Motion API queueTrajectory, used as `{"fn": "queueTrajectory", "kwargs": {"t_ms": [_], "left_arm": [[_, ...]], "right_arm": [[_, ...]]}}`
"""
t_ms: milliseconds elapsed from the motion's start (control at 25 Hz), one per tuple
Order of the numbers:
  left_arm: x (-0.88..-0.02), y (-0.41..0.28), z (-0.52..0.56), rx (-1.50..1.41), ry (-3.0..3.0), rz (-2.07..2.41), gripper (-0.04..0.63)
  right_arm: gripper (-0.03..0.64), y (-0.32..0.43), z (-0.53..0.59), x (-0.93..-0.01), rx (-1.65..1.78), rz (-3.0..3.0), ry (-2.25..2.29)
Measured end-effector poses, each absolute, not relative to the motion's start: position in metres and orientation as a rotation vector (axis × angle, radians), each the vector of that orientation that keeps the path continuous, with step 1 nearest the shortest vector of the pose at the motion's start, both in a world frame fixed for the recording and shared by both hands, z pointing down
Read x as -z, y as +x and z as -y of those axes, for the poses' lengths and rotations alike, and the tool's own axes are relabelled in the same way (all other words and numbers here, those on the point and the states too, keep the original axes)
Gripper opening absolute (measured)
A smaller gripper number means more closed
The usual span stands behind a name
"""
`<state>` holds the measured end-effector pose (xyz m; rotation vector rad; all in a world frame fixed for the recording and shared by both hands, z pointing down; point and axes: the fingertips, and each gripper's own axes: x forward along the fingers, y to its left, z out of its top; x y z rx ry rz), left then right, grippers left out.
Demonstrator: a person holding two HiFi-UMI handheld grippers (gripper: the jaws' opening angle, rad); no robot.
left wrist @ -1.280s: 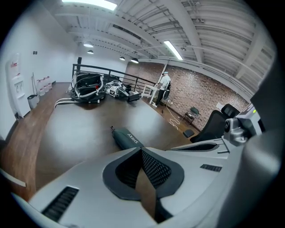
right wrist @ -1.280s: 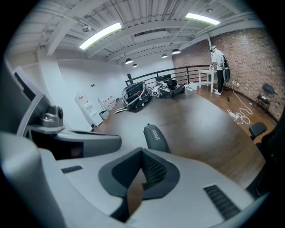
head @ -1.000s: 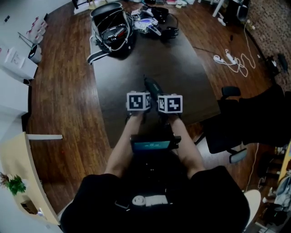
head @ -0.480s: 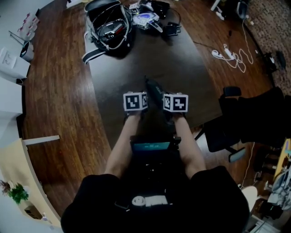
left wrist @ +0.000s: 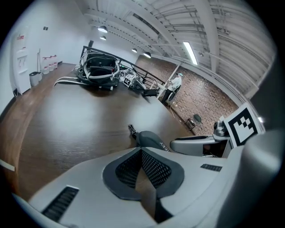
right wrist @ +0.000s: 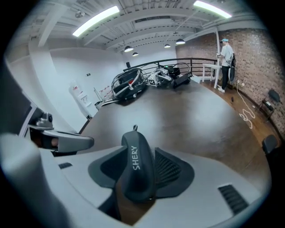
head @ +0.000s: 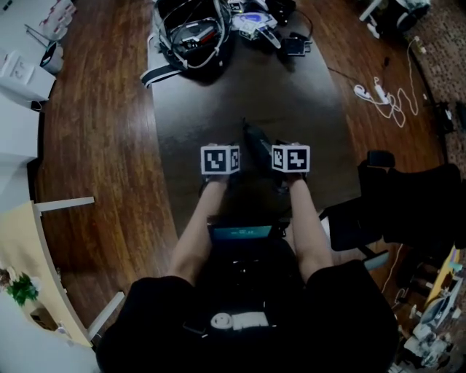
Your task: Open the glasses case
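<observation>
A dark grey glasses case [head: 256, 142] lies closed on the dark table [head: 218, 95], between my two marker cubes. In the right gripper view the case [right wrist: 137, 167], lettered SHERY with a small zip pull at its far tip, sits between the jaws of my right gripper [right wrist: 141, 156]. Those jaws have just been opening; a gap shows at the right pad [right wrist: 171, 168]. My left gripper [left wrist: 141, 153] is shut on nothing, just left of the case [left wrist: 151, 139]. In the head view, the left gripper [head: 220, 154] and right gripper [head: 287, 153] flank the case.
A black bag with straps [head: 193, 36] and several gadgets [head: 258, 22] sit at the table's far end. A black office chair [head: 393, 207] stands right of the table, with white cables [head: 378, 91] on the wood floor. A person [right wrist: 227, 51] stands far off.
The right marker cube has shifted right, away from the left one, and more of the case shows between them. Both hands sit a little lower over the table.
</observation>
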<state>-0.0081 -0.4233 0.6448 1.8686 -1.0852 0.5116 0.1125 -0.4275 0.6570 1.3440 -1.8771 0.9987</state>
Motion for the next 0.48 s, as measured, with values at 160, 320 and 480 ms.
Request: {"fn": "queueTrajectory", "kwargs": {"t_ms": [160, 320, 480], "left_arm": [[-0.65, -0.011, 0.427, -0.518, 1.854, 1.092, 0.002], [-0.655, -0.014, 0.428, -0.528, 1.846, 1.091, 0.002], [-0.657, -0.013, 0.429, -0.525, 1.844, 1.082, 0.002]], "right_arm": [[0.222, 0.116, 0.43, -0.681, -1.048, 1.865, 1.265], [0.225, 0.109, 0.433, -0.688, -1.124, 1.915, 1.229], [0.225, 0.086, 0.43, -0.686, -1.16, 1.985, 1.116]]}}
